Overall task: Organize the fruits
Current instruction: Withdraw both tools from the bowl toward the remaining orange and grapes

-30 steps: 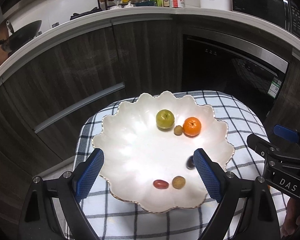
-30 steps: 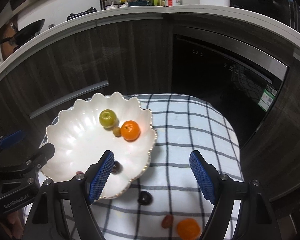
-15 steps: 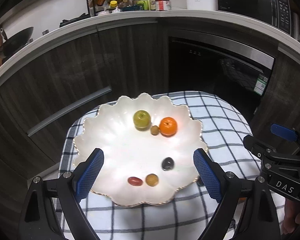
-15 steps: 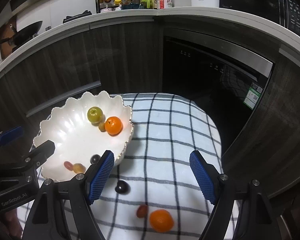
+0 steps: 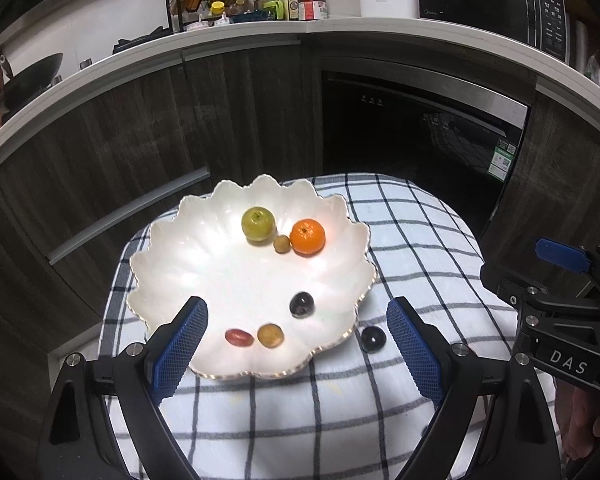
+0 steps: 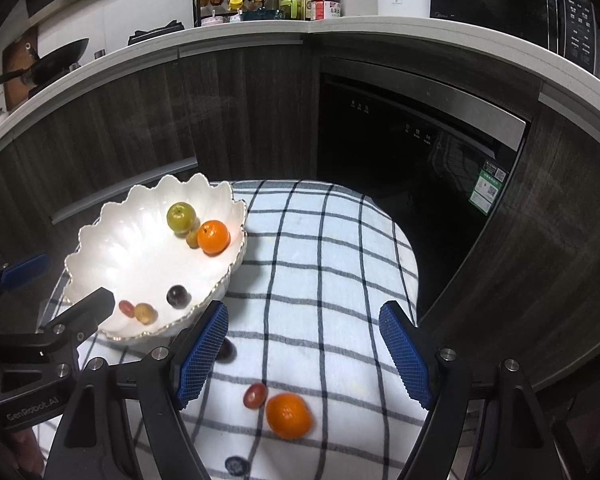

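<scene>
both claws gape empty (left claw (image 5: 296, 344), right claw (image 6: 302, 352)) above the scalloped bowl (image 5: 172, 264) and checked cloth (image 6: 320, 280).

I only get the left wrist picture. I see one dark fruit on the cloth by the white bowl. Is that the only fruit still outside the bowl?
Observer: No. The right wrist view shows an orange lying on the checked cloth, well outside the bowl.
Operator: Oh! Is anything lying next to that orange?
Observer: Yes, a small red fruit sits right beside it on the cloth.
</scene>
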Available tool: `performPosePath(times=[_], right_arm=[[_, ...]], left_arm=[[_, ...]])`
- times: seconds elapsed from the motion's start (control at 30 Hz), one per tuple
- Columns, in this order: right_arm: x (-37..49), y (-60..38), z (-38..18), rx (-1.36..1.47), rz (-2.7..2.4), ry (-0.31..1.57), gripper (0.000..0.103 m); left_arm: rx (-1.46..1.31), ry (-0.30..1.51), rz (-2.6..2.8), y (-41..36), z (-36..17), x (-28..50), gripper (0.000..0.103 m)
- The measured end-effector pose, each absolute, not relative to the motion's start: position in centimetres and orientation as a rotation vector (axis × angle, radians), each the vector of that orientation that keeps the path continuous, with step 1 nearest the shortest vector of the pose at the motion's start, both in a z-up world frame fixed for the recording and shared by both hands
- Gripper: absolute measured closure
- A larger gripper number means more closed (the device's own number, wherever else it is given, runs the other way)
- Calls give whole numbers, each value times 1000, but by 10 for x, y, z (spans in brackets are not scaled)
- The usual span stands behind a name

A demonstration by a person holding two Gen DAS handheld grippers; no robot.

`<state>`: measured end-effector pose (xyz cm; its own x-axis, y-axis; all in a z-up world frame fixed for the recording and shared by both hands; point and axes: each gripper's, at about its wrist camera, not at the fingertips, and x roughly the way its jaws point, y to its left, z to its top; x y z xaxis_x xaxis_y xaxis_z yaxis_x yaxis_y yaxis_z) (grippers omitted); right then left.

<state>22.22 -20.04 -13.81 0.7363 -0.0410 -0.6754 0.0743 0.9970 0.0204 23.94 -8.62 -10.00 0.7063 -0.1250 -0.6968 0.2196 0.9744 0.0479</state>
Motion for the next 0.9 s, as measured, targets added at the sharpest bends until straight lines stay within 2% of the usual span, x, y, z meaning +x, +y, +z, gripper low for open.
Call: performPosePath(times=[0.9], right_arm=[[189,-212,-181,-8,96,825,24]], left_arm=[[40,869,-118,-102,-157,165,11]])
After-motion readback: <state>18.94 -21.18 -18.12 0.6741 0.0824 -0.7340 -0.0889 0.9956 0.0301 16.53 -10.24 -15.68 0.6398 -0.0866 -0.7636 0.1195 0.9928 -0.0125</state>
